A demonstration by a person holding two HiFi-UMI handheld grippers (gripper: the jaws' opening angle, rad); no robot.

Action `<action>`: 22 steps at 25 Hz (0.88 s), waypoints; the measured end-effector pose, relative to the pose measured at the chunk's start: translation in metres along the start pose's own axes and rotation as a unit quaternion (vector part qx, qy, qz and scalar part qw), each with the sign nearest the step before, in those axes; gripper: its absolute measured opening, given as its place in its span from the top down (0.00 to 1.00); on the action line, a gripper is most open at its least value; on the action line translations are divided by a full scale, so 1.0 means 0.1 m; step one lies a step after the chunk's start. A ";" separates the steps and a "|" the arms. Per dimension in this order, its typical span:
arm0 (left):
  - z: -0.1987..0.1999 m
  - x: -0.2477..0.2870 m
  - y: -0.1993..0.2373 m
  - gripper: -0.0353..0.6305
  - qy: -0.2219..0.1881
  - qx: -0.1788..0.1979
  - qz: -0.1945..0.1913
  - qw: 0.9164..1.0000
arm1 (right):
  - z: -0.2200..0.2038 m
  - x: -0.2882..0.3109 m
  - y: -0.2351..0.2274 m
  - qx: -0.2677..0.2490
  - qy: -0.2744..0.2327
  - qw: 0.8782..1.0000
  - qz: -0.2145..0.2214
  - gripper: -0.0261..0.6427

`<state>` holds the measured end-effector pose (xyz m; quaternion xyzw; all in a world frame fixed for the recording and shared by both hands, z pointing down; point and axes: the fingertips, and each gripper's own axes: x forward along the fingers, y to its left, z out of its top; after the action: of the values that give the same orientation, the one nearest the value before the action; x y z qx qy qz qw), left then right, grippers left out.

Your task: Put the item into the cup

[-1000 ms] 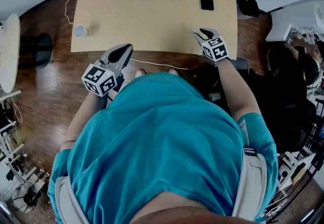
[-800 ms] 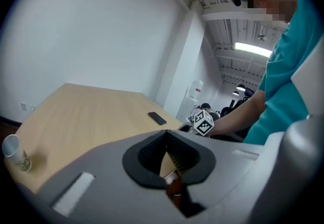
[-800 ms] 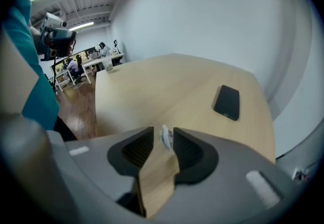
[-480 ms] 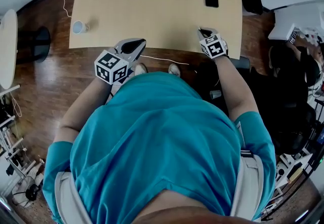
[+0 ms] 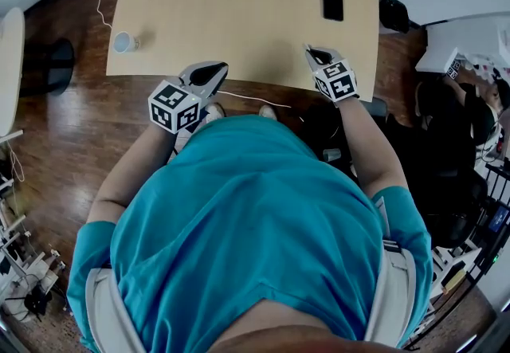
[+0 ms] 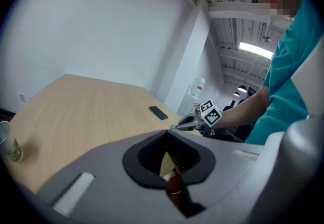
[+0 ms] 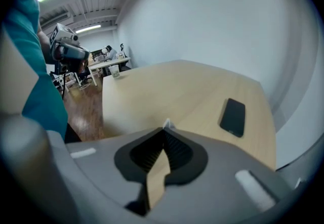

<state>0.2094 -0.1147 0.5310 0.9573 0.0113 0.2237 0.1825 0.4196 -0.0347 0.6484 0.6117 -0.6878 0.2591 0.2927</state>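
Pinching a small pale item (image 7: 167, 124) at their very tips, the right tongs (image 7: 164, 131) are closed tight. Only a sliver of the item pokes out past them, too small to tell what it is. In the head view they sit right of centre, over the lower right part of the table (image 5: 239, 9). A dark phone (image 5: 332, 0) lies flat higher up the table, apart from them. The left tongs (image 5: 209, 69) are also drawn together, with nothing between them, and sit at the table's lower edge, just left of centre. The cup (image 5: 123, 42) stands upright at the table's left edge, well apart from both tongs.

Judging from this, the pick-up looks done and the carry to the cup is the step in hand. The next move calls for taking the right tongs leftward across the frame until their tips are above the cup's mouth. They would then lower and open so the item drops inside. The item is tiny and barely gripped, so a steady hold matters. The cup looks light, and the left tongs could brace it if needed.
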 end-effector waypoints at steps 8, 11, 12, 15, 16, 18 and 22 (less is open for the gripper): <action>0.04 -0.25 0.26 0.94 -0.031 -0.015 0.033 0.999 | 0.71 0.08 0.28 -0.028 -0.042 0.998 0.040 0.96; 0.05 -0.40 0.41 0.94 -0.043 -0.022 0.047 0.998 | 1.00 0.17 0.44 -0.046 -0.051 0.996 0.056 0.96; 0.05 -0.47 0.47 0.94 -0.047 -0.024 0.052 0.997 | 1.09 0.21 0.50 -0.053 -0.053 0.995 0.062 0.96; 0.01 -0.68 0.69 0.94 -0.061 -0.034 0.075 0.995 | 1.39 0.39 0.70 -0.078 -0.057 0.992 0.082 0.96; -0.01 -0.76 0.76 0.94 -0.067 -0.038 0.084 0.993 | 1.49 0.45 0.78 -0.087 -0.057 0.991 0.089 0.96; -0.06 -0.93 0.92 0.94 -0.076 -0.048 0.101 0.991 | 1.69 0.59 0.94 -0.104 -0.059 0.987 0.104 0.96; -0.15 -1.30 1.26 0.94 -0.092 -0.068 0.131 0.985 | 2.08 0.86 1.31 -0.133 -0.060 0.981 0.131 0.96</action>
<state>0.0785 -0.2404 0.5326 0.9524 -0.1463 0.1565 0.2170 0.2649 -0.2269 0.5661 0.4864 -0.8066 0.1639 0.2933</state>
